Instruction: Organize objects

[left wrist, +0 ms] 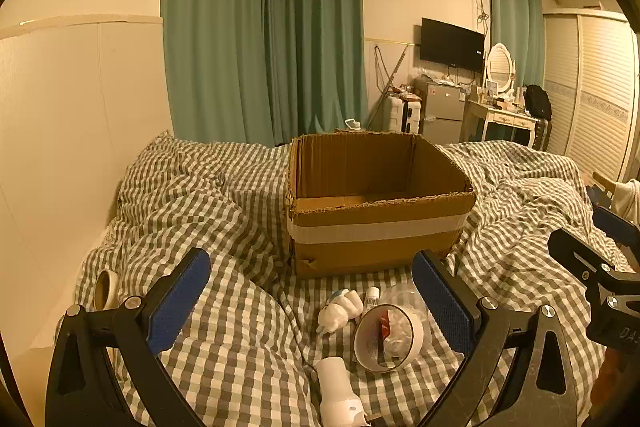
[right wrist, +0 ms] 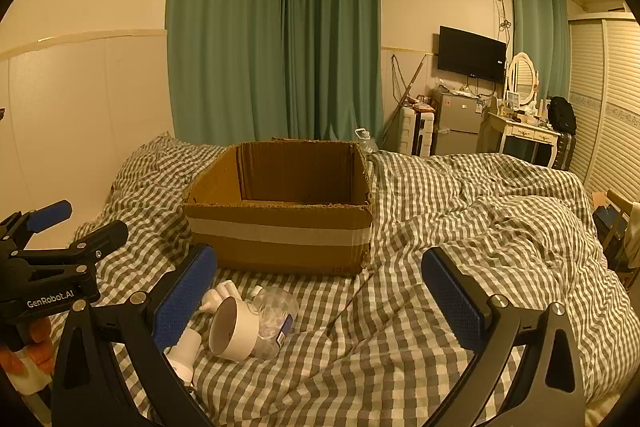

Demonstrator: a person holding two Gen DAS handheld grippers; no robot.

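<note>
1. An open brown cardboard box [left wrist: 376, 211], banded with pale tape, is seen standing on the grey-and-white checked bedspread [left wrist: 224, 339]; it appears empty. It is judged light but floppy at its torn rim, so it is best left in place as the receptacle.
2. A white roll of tape [left wrist: 386, 337] lies on its side just in front of the box. It is judged stiff and light; a grip across its outer wall should hold.
3. A crumpled clear plastic bottle [right wrist: 276, 311] touches the roll. It is judged slippery and yielding, best taken at the neck.
4. A small white figurine [left wrist: 342, 309] lies beside them, possibly fragile, to be pinched gently at the body.
5. The left gripper [left wrist: 310, 301] and right gripper [right wrist: 320, 291] are both spread wide, nothing between the pads.
</note>
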